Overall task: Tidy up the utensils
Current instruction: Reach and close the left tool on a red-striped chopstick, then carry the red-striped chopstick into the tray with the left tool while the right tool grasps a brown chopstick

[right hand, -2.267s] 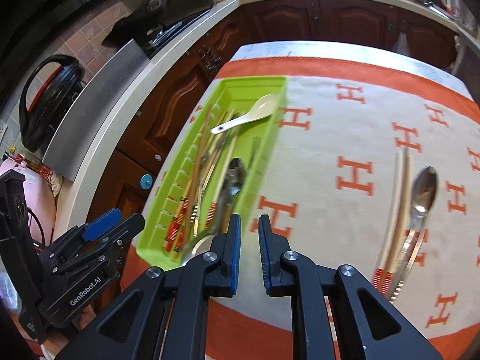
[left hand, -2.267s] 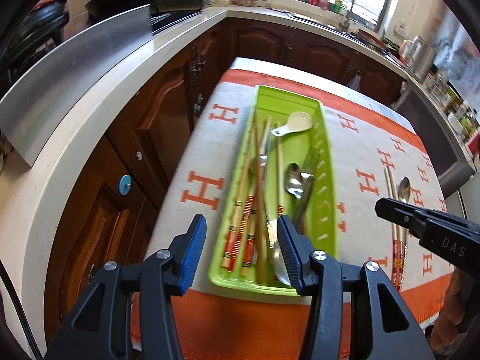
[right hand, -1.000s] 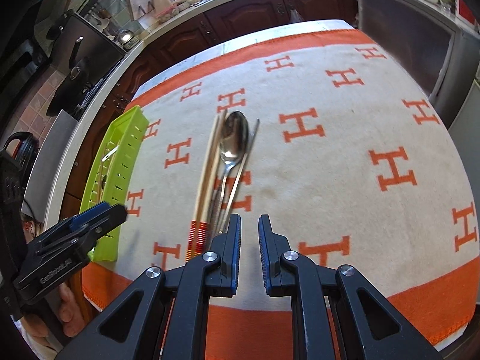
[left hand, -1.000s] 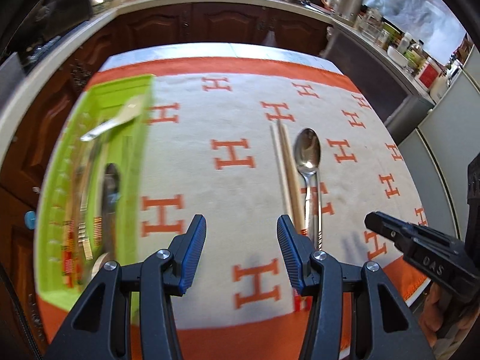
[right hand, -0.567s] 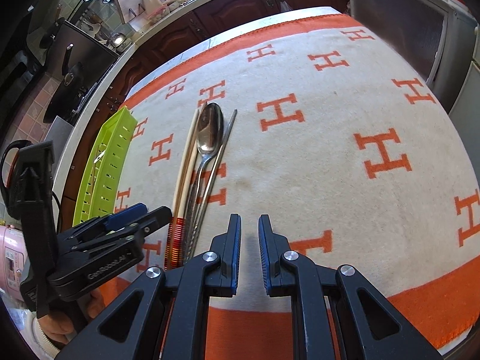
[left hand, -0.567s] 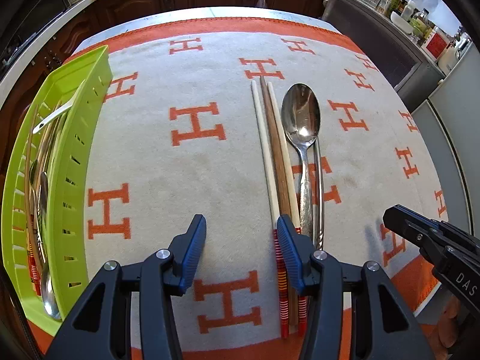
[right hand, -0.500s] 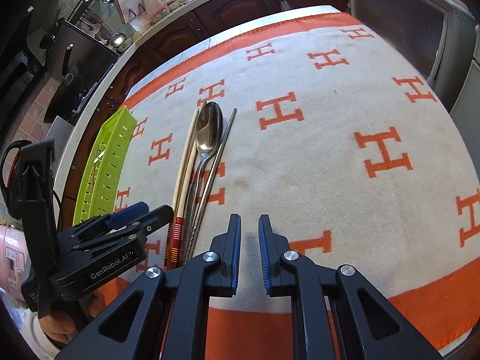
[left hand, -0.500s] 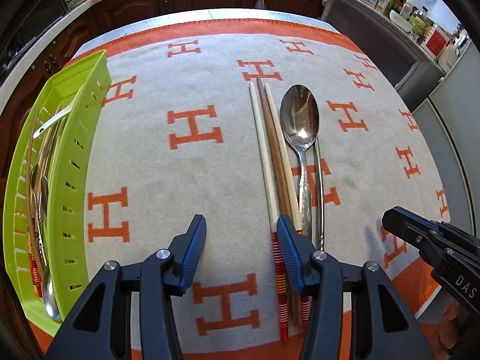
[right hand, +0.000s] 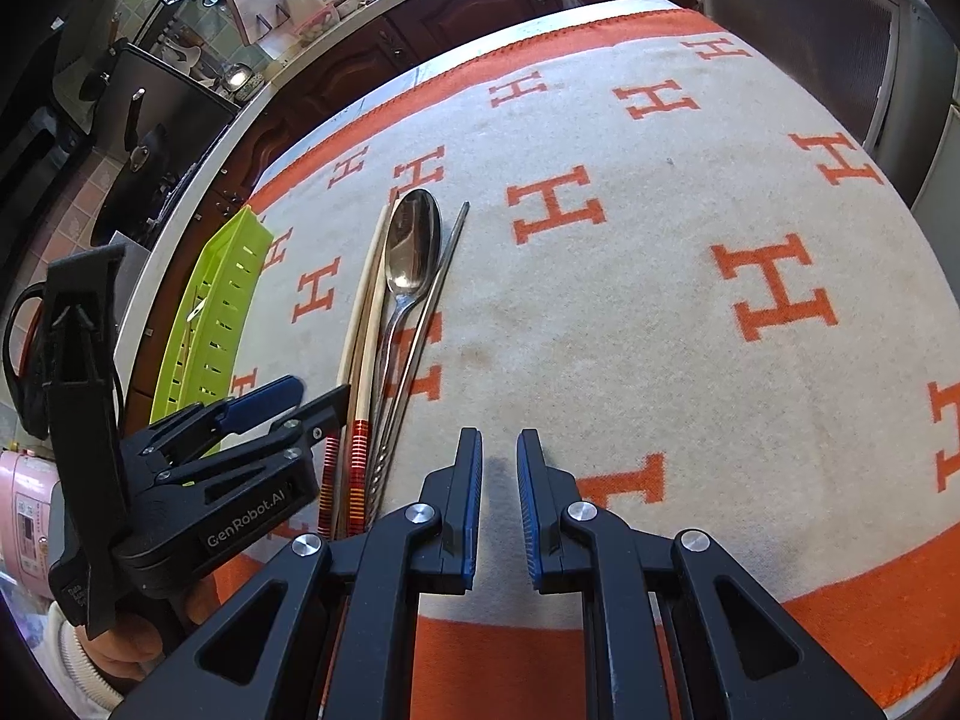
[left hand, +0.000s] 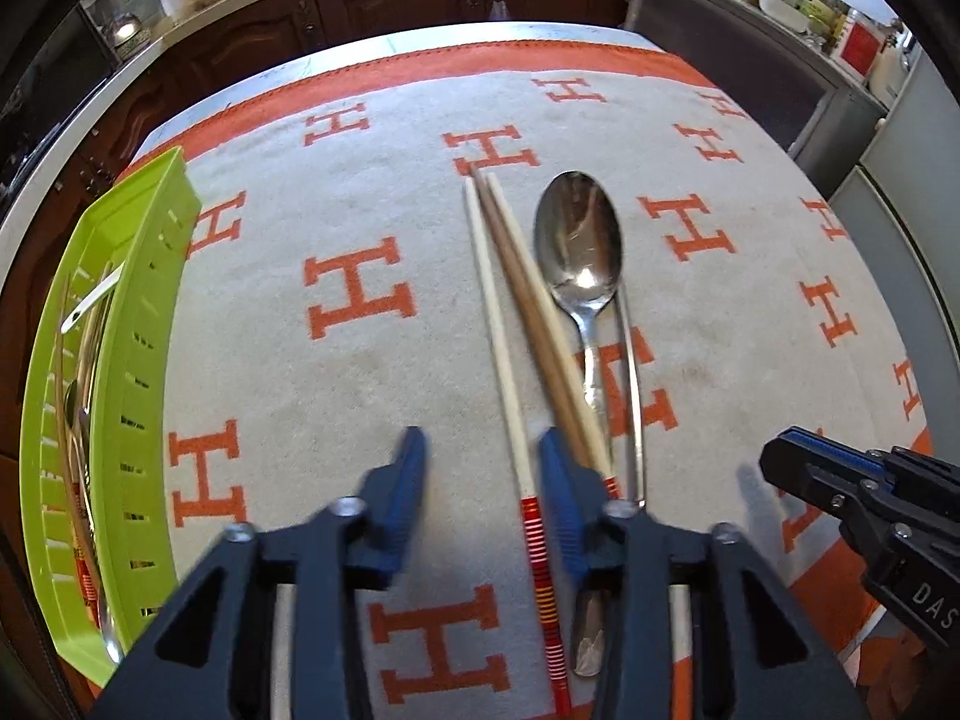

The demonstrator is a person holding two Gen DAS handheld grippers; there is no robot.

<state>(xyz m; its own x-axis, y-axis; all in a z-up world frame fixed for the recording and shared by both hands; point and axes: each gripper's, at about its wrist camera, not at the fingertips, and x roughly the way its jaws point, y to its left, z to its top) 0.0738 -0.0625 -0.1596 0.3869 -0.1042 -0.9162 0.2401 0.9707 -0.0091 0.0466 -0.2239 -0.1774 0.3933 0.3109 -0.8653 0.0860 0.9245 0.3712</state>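
Three wooden chopsticks (left hand: pixel 510 324) with red-striped ends, a steel spoon (left hand: pixel 579 252) and a thin metal chopstick (left hand: pixel 633 372) lie side by side on the cloth. My left gripper (left hand: pixel 480 462) is open and low over the chopsticks' striped ends, with one pale chopstick between its fingers. My right gripper (right hand: pixel 498 468) is nearly shut and empty, to the right of the utensils (right hand: pixel 408 276). A green tray (left hand: pixel 144 360) holding utensils stands at the left; it also shows in the right wrist view (right hand: pixel 216 306).
The table carries a white cloth with orange H marks (right hand: pixel 660 300) and an orange border. Dark wood cabinets and a counter (left hand: pixel 360 6) lie beyond the far edge. A grey appliance (right hand: pixel 810 30) stands at the far right.
My left gripper has swung from the green tray to the loose utensils and come down over the chopsticks' striped ends. My right gripper moved right of them and stayed nearly shut.
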